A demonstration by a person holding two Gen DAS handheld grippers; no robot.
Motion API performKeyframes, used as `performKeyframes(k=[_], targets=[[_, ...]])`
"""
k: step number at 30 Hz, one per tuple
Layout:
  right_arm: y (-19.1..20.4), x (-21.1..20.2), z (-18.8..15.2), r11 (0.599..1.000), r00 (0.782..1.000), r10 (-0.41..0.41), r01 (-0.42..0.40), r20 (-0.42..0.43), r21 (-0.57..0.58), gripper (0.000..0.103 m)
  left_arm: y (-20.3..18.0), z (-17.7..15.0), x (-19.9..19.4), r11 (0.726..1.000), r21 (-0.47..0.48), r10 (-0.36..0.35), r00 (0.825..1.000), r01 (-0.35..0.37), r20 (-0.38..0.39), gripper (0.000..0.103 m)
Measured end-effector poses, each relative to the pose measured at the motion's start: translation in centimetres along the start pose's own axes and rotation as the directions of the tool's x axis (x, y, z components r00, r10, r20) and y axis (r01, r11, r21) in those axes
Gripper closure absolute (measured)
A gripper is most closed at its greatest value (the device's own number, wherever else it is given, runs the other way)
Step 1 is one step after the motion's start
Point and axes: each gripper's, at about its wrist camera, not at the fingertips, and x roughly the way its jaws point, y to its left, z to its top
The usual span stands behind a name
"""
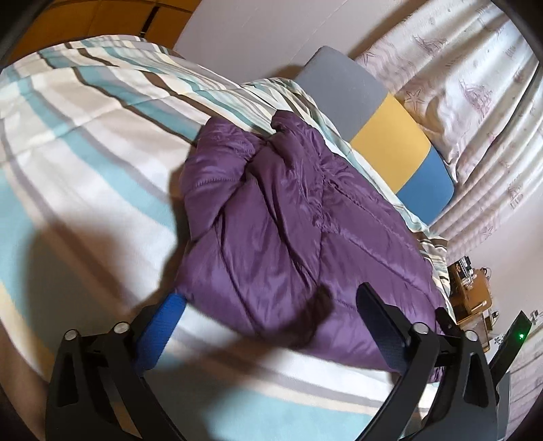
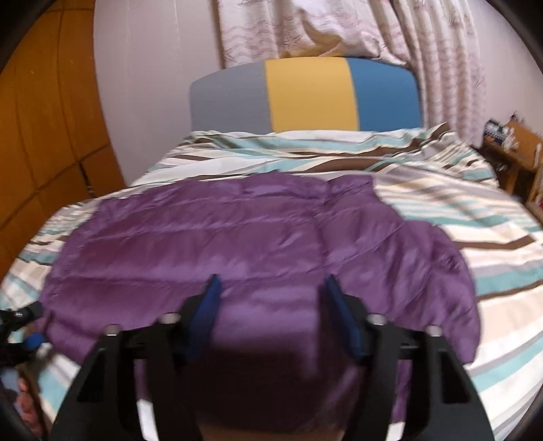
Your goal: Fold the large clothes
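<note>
A purple quilted puffer jacket lies folded over on the striped bed cover. My left gripper is open just above its near edge, with nothing between the fingers. In the right wrist view the jacket spreads wide across the bed cover. My right gripper is open and hovers over the jacket's near part, holding nothing. The left gripper shows at the jacket's left corner there.
A grey, yellow and blue headboard stands at the bed's far end before patterned curtains. A wooden bedside table with small items is on the right. An orange-brown wardrobe stands on the left.
</note>
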Motion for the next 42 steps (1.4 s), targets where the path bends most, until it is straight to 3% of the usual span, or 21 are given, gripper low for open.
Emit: performKeyframes(k=[2,5,8,14,21,27,33,36,39,42], targets=[[0.9,-0.5,-0.5,0.998,0.998,0.070,-0.070,-0.007,-0.007,0.074,-0.1,-0.8,-0.4,1.000,-0.024,-0.017,1.000,0.017,-0.010,0.021],[2.4,-0.9,-1.0,0.990,0.992,0.125,-0.125,-0.008,-0.066,0.085,-0.3,-1.7,-1.0,0.997,-0.057,-0.061,0.998,0.061,-0.003,0.023],[4.0,-0.5,-1.3,0.982,0.993,0.117,-0.120,-0.034,-0.143,0.090,-0.7,-1.7,-0.6,0.995,-0.053,-0.089,0.996,0.088,-0.017,0.023],[4.4,3.1,-1.7,0.981,0.979,0.085,-0.115,-0.185,-0.158,0.090,-1.5,-0.7,1.0,0.992,-0.084,-0.097,0.995,0.096,-0.006,0.023],[4.3,3.4,-2.2,0.981,0.978,0.082,-0.114,-0.192,-0.159,0.090,-1.0,0.4,2.3,0.970,-0.213,-0.109,0.993,0.116,0.044,0.023],[4.1,3.1,-2.3,0.982,0.979,0.090,-0.117,-0.180,-0.151,0.090,1.0,1.7,3.8,0.922,-0.368,-0.098,0.992,0.122,0.083,0.057],[4.1,2.9,-2.4,0.982,0.980,0.093,-0.119,-0.175,-0.144,0.090,0.9,1.9,3.6,0.914,-0.380,-0.114,0.989,0.140,0.089,0.081],[4.1,2.9,-2.4,0.983,0.981,0.089,-0.115,-0.174,-0.146,0.090,-1.2,2.2,2.2,0.951,-0.289,-0.071,0.989,0.105,0.126,0.087],[4.1,2.9,-2.3,0.984,0.982,0.082,-0.107,-0.171,-0.143,0.090,-4.4,2.4,0.4,0.990,-0.124,-0.041,0.980,0.066,0.195,0.087],[4.1,3.0,-2.3,0.986,0.982,0.074,-0.098,-0.172,-0.136,0.090,-7.6,2.3,-0.9,0.999,0.043,-0.037,0.967,0.027,0.254,0.087]])
